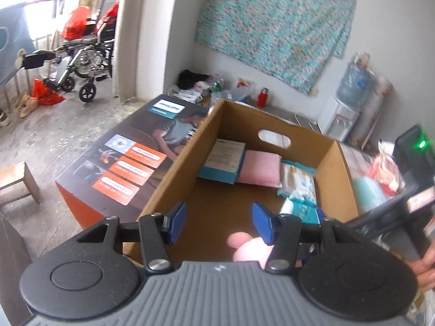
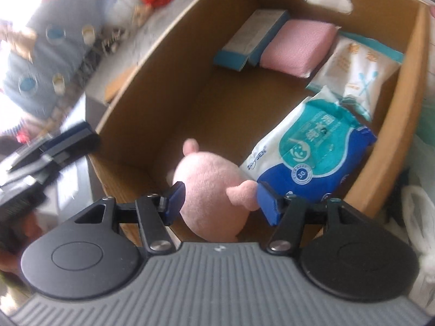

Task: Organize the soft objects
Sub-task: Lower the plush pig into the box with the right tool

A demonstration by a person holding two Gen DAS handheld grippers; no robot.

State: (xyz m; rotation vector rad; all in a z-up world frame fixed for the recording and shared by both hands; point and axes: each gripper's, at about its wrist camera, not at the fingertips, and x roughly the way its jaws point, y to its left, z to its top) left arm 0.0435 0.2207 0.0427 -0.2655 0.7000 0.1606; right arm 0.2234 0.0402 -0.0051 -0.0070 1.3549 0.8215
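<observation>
An open cardboard box [image 1: 174, 174] [image 2: 152, 81] holds a teal-edged carton [image 2: 250, 40], a pink folded pad [image 2: 296, 49], a white packet [image 2: 359, 62] and a blue and teal wipes pack [image 2: 312, 152]. My right gripper [image 2: 221, 201] is shut on a pink plush toy [image 2: 206, 179] just inside the box's near end, beside the wipes pack. My left gripper [image 1: 220, 218] hangs open over the box's near end with nothing between its fingers. The plush toy [image 1: 244, 247] shows just below its right finger.
A printed dark and orange box [image 1: 122, 163] lies left of the cardboard box. A wooden stool [image 1: 16, 182] and a wheelchair [image 1: 87, 51] stand on the concrete floor. A water dispenser [image 1: 342, 114] stands by the wall. Bags and packets [image 1: 386, 171] lie right of the box.
</observation>
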